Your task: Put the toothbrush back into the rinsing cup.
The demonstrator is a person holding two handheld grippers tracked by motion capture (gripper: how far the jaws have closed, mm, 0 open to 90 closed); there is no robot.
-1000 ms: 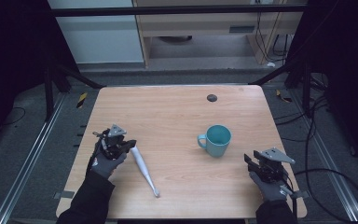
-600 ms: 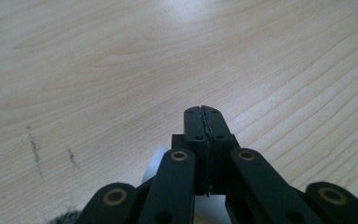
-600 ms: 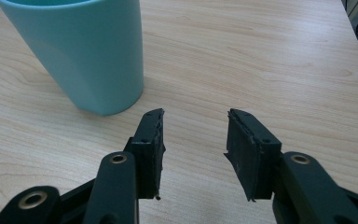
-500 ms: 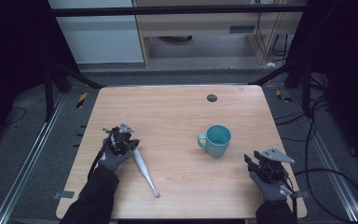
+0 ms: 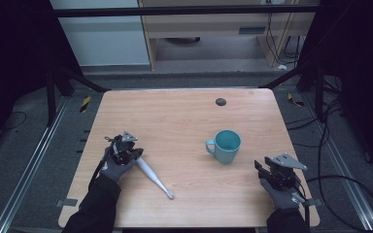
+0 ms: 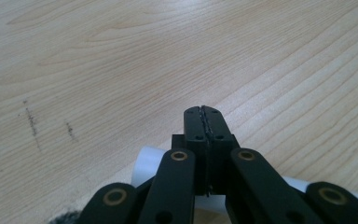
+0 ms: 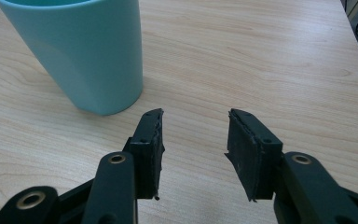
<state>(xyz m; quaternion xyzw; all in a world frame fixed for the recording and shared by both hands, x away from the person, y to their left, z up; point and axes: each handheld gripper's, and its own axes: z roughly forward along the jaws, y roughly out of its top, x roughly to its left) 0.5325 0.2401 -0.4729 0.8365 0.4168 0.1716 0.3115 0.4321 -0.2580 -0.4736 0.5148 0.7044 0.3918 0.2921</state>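
Note:
A white slender brush-like tool (image 5: 153, 175) lies slantwise on the wooden table (image 5: 184, 121), at the front left. My left gripper (image 5: 135, 154) sits at its upper end, jaws pressed flat together. In the left gripper view the shut left gripper (image 6: 204, 114) hovers just over the tool's white end (image 6: 147, 164), which lies under the jaws, not between them. A teal mug (image 5: 227, 145) stands upright right of centre, handle to the left. My right gripper (image 5: 260, 166) rests near the front right corner, open and empty. In the right gripper view the right gripper (image 7: 195, 126) points just right of the mug (image 7: 79, 51).
A small black round spot (image 5: 220, 102) marks the table's far side. A few dark scuffs (image 6: 32, 123) show on the wood near the left gripper. A cable (image 5: 340, 187) trails off the table's right edge. Metal frame rails and floor surround the table.
The left hand has slid slightly right and away from the person, onto the upper end of the white tool. The right hand, the mug and the tool have stayed put.

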